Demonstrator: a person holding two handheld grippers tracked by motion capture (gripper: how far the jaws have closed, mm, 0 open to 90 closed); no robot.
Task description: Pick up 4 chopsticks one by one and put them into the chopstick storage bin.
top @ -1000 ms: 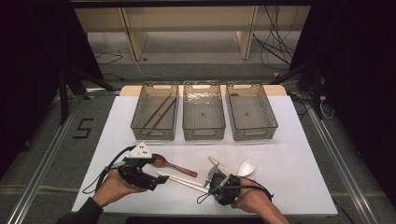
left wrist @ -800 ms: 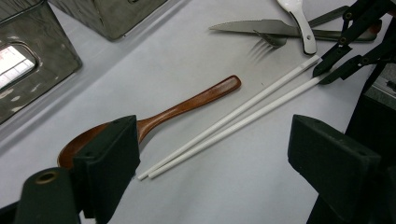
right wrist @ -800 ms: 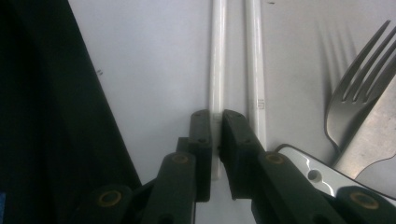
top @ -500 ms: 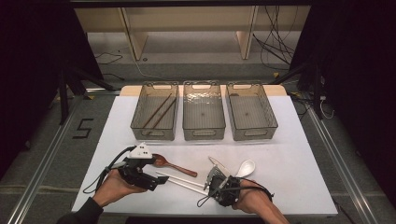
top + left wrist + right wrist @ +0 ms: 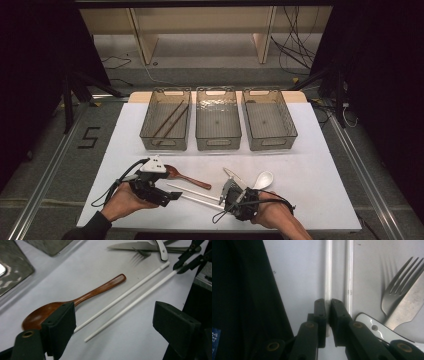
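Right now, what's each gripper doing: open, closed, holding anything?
Left gripper: open, holding nothing, jaws astride the white chopsticks.
Right gripper: shut on one white chopstick, which lies on the table.

Numeral "5" [image 5: 89, 137] in dark tape on grey floor, left of table [image 5: 310, 165].

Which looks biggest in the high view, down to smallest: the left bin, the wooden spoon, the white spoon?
1. The left bin, by far the largest.
2. The wooden spoon; the left gripper hides part of its bowl.
3. The white spoon, smallest as seen, though the right gripper covers part of its handle, so its rank below the wooden spoon is unsure.
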